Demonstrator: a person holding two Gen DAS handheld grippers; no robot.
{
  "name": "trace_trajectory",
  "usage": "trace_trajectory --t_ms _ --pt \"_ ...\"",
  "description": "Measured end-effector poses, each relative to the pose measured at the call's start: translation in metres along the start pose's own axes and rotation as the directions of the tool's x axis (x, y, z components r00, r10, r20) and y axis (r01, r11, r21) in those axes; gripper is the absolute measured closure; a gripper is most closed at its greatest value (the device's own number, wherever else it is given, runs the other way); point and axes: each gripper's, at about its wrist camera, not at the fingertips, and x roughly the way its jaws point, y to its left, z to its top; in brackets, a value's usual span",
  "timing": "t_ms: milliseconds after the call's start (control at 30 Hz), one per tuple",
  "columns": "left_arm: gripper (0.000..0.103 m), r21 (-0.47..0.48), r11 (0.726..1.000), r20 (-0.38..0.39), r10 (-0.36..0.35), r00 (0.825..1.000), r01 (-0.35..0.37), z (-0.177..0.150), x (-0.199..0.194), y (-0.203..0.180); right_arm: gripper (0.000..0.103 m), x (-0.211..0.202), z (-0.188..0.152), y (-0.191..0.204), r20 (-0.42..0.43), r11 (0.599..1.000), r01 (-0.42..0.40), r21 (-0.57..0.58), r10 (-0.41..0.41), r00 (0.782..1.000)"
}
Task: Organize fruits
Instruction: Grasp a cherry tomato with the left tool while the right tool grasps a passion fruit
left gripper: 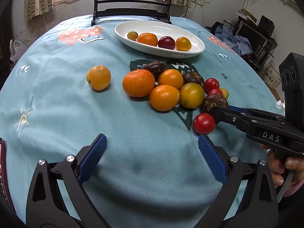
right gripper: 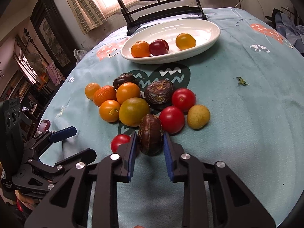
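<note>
A pile of oranges, red tomatoes and dark brown water chestnuts (left gripper: 171, 89) lies mid-table; it also shows in the right wrist view (right gripper: 133, 102). A white oval dish (left gripper: 197, 52) behind it holds several fruits; the dish shows too in the right wrist view (right gripper: 209, 38). My right gripper (right gripper: 150, 142) is shut on the nearest brown water chestnut (right gripper: 150, 134), which rests on the cloth beside a red tomato (right gripper: 119, 141). In the left wrist view that right gripper (left gripper: 218, 112) enters from the right. My left gripper (left gripper: 152, 142) is open and empty above the cloth. A lone yellow-orange fruit (left gripper: 98, 77) lies to the left.
A teal printed tablecloth (left gripper: 76, 114) covers the round table. A black wooden stand with a round painted screen (left gripper: 133, 9) stands behind the dish. A small green scrap (right gripper: 241, 81) lies on the cloth at right. Room clutter surrounds the table.
</note>
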Motion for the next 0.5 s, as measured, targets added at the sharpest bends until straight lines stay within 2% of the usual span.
trace_trajectory --t_ms 233,367,467,500 --pt "0.006 0.031 0.999 0.005 -0.024 1.000 0.024 -0.001 -0.002 -0.009 0.077 -0.025 -0.004 -0.006 0.047 1.000 -0.026 0.001 0.025 0.999" --pt "0.017 0.091 0.993 0.008 -0.077 0.997 0.076 0.000 -0.001 -0.033 0.077 -0.038 -0.009 -0.012 0.063 0.999 -0.033 0.003 0.032 0.998" --pt "0.028 0.152 0.985 -0.016 -0.082 0.997 0.083 0.003 0.007 -0.053 0.078 -0.045 -0.014 -0.018 0.065 1.000 -0.030 0.005 0.029 0.997" --pt "0.034 0.161 0.983 -0.026 -0.081 0.996 0.084 0.004 0.011 -0.057 0.078 -0.048 -0.015 -0.019 0.065 1.000 -0.030 0.006 0.030 0.997"
